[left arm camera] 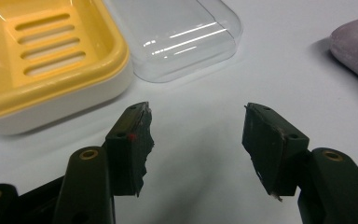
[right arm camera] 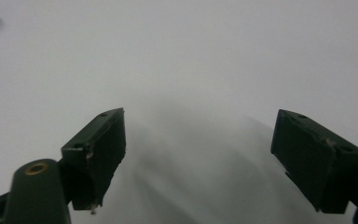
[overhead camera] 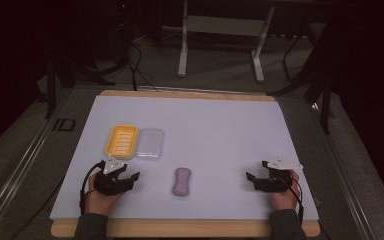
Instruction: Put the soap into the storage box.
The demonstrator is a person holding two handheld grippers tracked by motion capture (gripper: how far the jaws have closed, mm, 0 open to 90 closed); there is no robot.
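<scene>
**One of each thing, both grippers empty**

One yellow soap dish (overhead camera: 122,141), one clear lid (overhead camera: 149,143) just beside it and one lilac soap bar (overhead camera: 181,182) are counted on the table (overhead camera: 220,130). The left gripper (overhead camera: 130,176) is held apart near the dish, the right gripper (overhead camera: 250,176) wider; nothing is gripped or touched.

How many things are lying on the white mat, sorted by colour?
Yellow: 1, the soap dish
Clear: 1, the lid touching the dish's right side
Purple: 1, the soap bar, lying apart from both
Total: 3
</scene>
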